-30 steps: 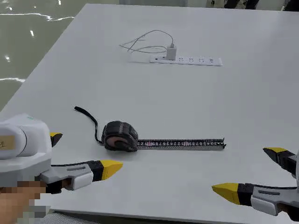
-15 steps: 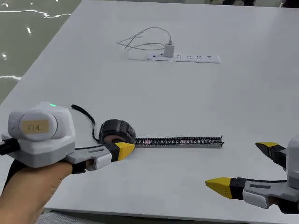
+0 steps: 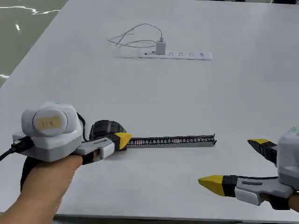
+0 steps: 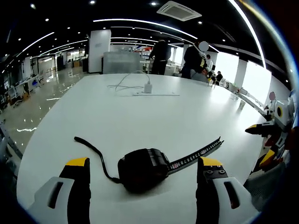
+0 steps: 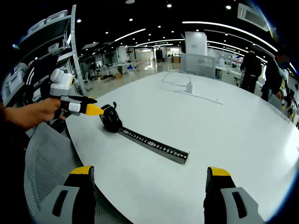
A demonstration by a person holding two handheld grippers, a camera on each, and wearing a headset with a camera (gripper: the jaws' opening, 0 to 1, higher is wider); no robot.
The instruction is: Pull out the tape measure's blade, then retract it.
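My left gripper point(image 4: 144, 162) is wide open around the tape measure point(image 3: 105, 129). My right gripper point(image 3: 227, 161), also open, hangs near the blade point(image 3: 173, 140).

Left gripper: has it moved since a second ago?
Yes. In the head view the left gripper has come forward to the black round tape measure case; its yellow-tipped fingers, short of the case before, now flank it.

The white counter point(image 3: 233, 93) carries a white power strip point(image 3: 176, 55) toward twelve o'clock, near its far side. A white charger point(image 3: 160, 47) is plugged into the strip's left end. Its thin white cable point(image 3: 132, 44) loops loosely toward ten o'clock. Glossy floor point(image 3: 18, 42) lies beyond the counter's edge at ten o'clock. In the left gripper view, people point(image 4: 192, 60) stand past the far edge.
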